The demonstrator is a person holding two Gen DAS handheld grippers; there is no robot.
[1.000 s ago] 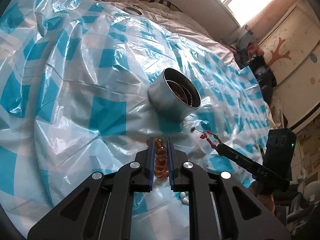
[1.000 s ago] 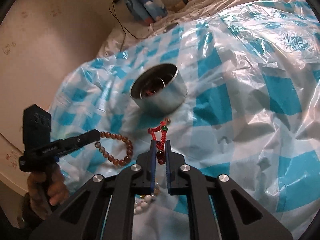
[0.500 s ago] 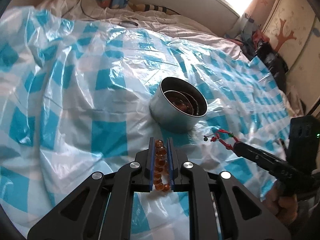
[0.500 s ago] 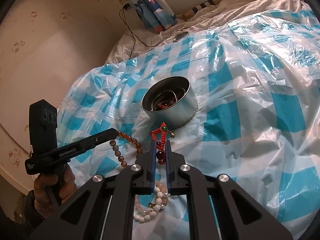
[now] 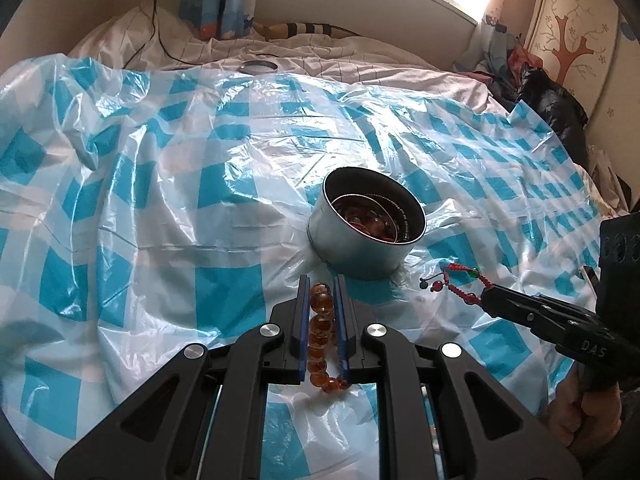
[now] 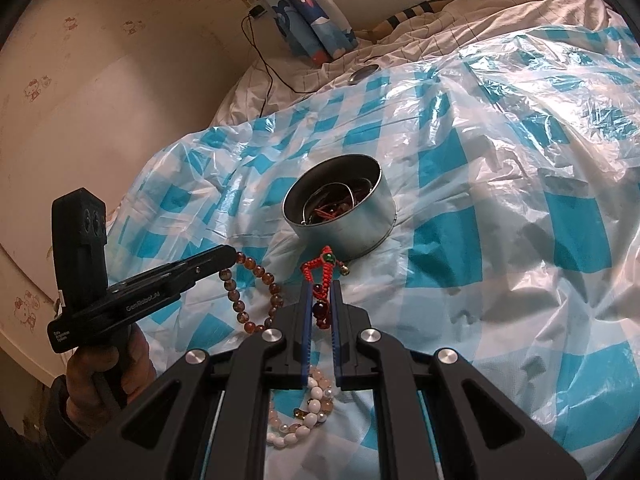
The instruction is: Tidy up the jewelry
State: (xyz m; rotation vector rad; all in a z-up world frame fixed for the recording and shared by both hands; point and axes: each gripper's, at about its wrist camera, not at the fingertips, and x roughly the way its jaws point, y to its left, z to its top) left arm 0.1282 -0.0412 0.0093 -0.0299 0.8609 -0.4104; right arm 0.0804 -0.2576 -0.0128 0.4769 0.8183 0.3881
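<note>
A round metal tin (image 5: 368,226) (image 6: 340,210) with jewelry inside stands on a blue-and-white checked plastic sheet (image 5: 140,200). My left gripper (image 5: 321,282) (image 6: 230,256) is shut on an amber bead bracelet (image 5: 320,320) (image 6: 256,292), which hangs just in front of the tin. My right gripper (image 6: 321,286) (image 5: 486,296) is shut on a red braided cord bracelet (image 6: 322,268) (image 5: 456,284) with a green bead, held close to the tin's near side. A white and pink bead bracelet (image 6: 308,412) lies on the sheet under the right gripper.
The tin's round lid (image 5: 258,66) (image 6: 362,74) lies at the far edge of the sheet on the white bedding. A cable (image 6: 268,68) runs down the wall. A black bag (image 5: 552,108) sits at the far right. A person's hands (image 6: 108,372) grip both handles.
The left gripper has rolled and shifted with the amber bracelet, so the tin now sits further right and nearer. The right gripper has stayed put with the red cord.
</note>
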